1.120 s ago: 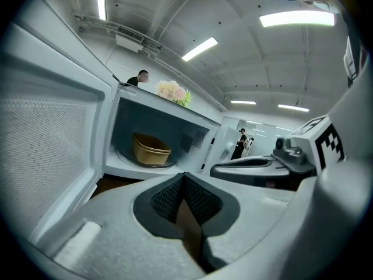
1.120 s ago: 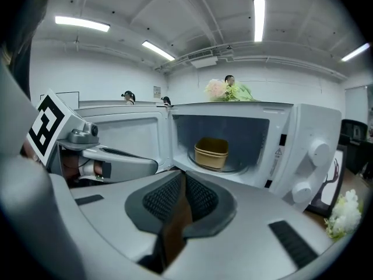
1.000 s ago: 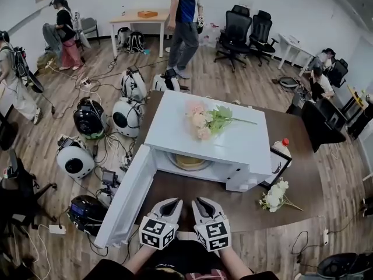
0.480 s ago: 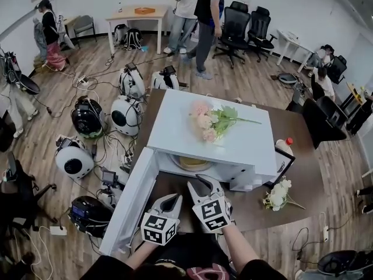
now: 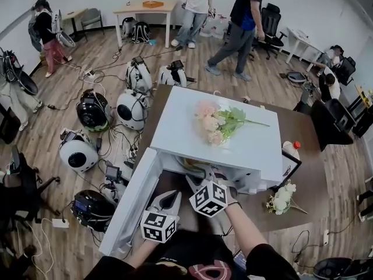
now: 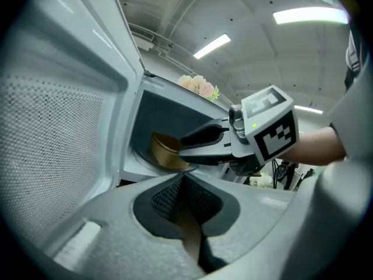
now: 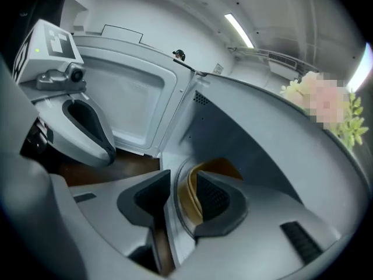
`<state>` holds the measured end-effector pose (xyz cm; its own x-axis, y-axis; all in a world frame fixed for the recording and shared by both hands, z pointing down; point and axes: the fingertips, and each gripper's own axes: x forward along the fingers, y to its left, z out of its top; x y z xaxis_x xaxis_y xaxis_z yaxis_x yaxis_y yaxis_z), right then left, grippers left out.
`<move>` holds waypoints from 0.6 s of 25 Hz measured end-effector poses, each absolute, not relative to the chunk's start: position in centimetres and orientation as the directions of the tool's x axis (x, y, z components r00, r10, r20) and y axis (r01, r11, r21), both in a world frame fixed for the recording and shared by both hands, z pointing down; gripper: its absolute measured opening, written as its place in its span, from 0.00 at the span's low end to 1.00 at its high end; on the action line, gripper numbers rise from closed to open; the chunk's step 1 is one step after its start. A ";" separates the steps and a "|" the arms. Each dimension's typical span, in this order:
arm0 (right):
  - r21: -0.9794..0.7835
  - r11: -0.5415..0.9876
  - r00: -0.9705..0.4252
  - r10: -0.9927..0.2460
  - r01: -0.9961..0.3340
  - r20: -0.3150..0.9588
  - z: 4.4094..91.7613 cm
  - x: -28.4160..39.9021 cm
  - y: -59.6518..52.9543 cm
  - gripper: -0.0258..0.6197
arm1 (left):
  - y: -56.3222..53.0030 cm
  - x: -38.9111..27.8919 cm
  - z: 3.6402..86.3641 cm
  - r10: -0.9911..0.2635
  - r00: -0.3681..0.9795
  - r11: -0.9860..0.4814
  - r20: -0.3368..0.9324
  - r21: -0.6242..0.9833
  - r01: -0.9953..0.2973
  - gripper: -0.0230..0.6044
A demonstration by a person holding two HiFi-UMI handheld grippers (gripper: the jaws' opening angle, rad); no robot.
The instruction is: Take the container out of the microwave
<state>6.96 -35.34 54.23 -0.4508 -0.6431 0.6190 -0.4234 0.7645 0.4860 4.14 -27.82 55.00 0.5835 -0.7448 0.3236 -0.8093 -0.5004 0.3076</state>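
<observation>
The right tongs (image 7: 180, 194) have just been opening wide at the microwave (image 5: 175, 121) mouth, ready for the gold bowl (image 7: 224, 168) rim between them, unpinched. The left tongs (image 6: 182, 179) sit shut, empty.

The microwave (image 5: 192, 127) on the table (image 5: 303, 179) is seen steeply from above in the head view. Its open cavity is viewed close and low from the near side by both gripper views, the container (image 6: 166, 151) being shared.
</observation>
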 end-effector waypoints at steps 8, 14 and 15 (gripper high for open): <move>0.550 0.792 -0.375 -0.610 -0.266 0.698 56.9 7.0 -37.4 0.27 | -28.1 3.6 55.5 -0.739 0.580 -0.498 0.341 0.304 -0.812 0.05; 0.549 0.807 -0.336 -0.590 -0.218 0.734 58.5 7.4 -38.2 0.27 | -28.5 3.7 55.7 -0.729 0.593 -0.511 0.343 0.305 -0.804 0.05; 0.547 0.809 -0.333 -0.587 -0.215 0.738 58.7 7.4 -38.3 0.26 | -28.7 3.8 55.7 -0.727 0.595 -0.513 0.342 0.304 -0.802 0.05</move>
<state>7.39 -38.32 58.67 -0.3330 -0.5871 0.7379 -0.2146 0.8092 0.5470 3.79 -28.67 55.71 0.5950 -0.7271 0.3425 -0.8025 -0.5135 0.3040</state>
